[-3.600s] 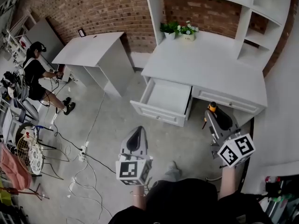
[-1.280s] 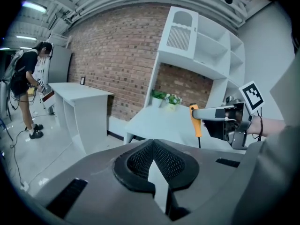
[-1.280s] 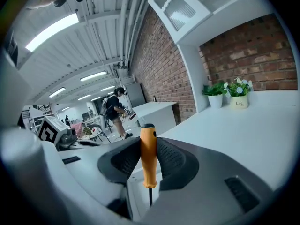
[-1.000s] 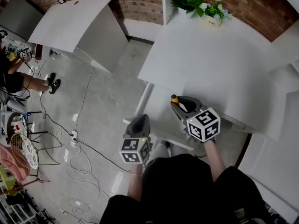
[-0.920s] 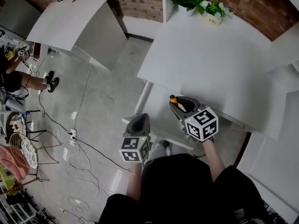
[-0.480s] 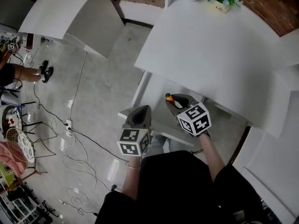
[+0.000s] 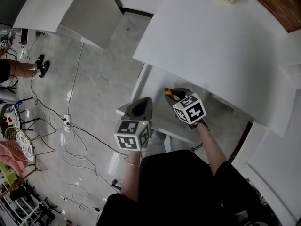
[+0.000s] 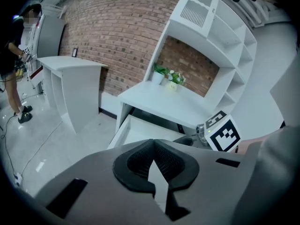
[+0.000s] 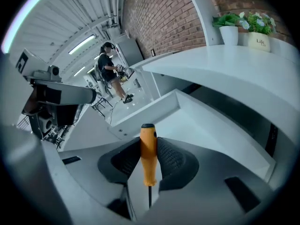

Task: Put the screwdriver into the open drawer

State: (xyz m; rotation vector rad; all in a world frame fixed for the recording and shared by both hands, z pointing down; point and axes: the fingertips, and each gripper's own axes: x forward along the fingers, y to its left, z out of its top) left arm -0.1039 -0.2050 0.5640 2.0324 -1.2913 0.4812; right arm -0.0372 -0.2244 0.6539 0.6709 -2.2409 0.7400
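Just then the right gripper (image 7: pixel 172 94), clamped on the screwdriver (image 9: pixel 148 153) with its orange handle pointing far, hung over the open drawer (image 9: pixel 146 109) below.

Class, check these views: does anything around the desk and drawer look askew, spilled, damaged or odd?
Nothing stands out. The drawer stands open under the desk, nothing looks spilled or broken, and the screwdriver sits straight in the right gripper, over the drawer.

A red brick wall (image 8: pixel 117 41) is backing a white desk (image 7: pixel 211 46) and side table (image 7: pixel 51 8), cables (image 7: pixel 77 142) trailing over grey floor (image 7: pixel 101 93)
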